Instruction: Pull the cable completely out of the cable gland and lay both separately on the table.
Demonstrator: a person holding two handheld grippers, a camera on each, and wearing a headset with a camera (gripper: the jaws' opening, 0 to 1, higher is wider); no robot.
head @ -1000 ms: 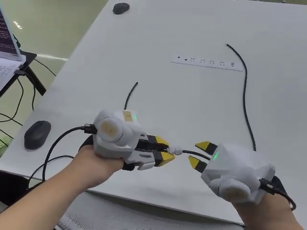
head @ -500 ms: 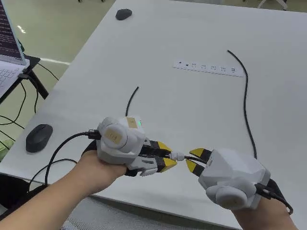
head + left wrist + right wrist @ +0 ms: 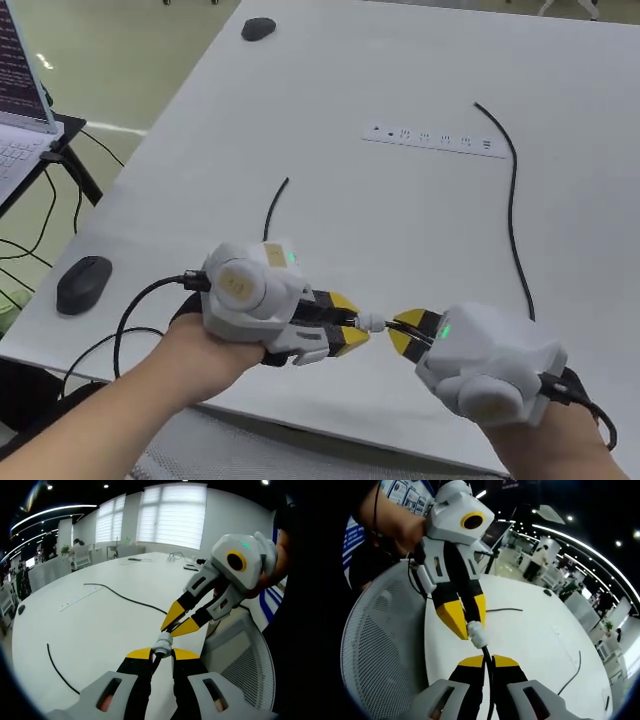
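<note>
A small white cable gland (image 3: 371, 323) with a black cable (image 3: 489, 672) running out of it hangs above the table's near edge. My left gripper (image 3: 352, 324) comes in from the left and is shut on the gland (image 3: 162, 643). Facing it from the right, my right gripper (image 3: 400, 331) is shut on the cable just behind the gland (image 3: 476, 634). The two pairs of yellow tips stand almost nose to nose. In the right gripper view the cable passes down between my own fingers (image 3: 470, 662).
On the white table (image 3: 330, 120) lie a power strip (image 3: 435, 140), a long black cable (image 3: 513, 200) and a short black cable piece (image 3: 273, 205). One mouse (image 3: 84, 283) sits near the left edge, another (image 3: 258, 28) far back. A laptop (image 3: 15, 100) stands off the table's left.
The right gripper has moved left toward the gland and its jaws, apart a second ago, have shut on the cable. The left gripper has stayed put with the gland.
</note>
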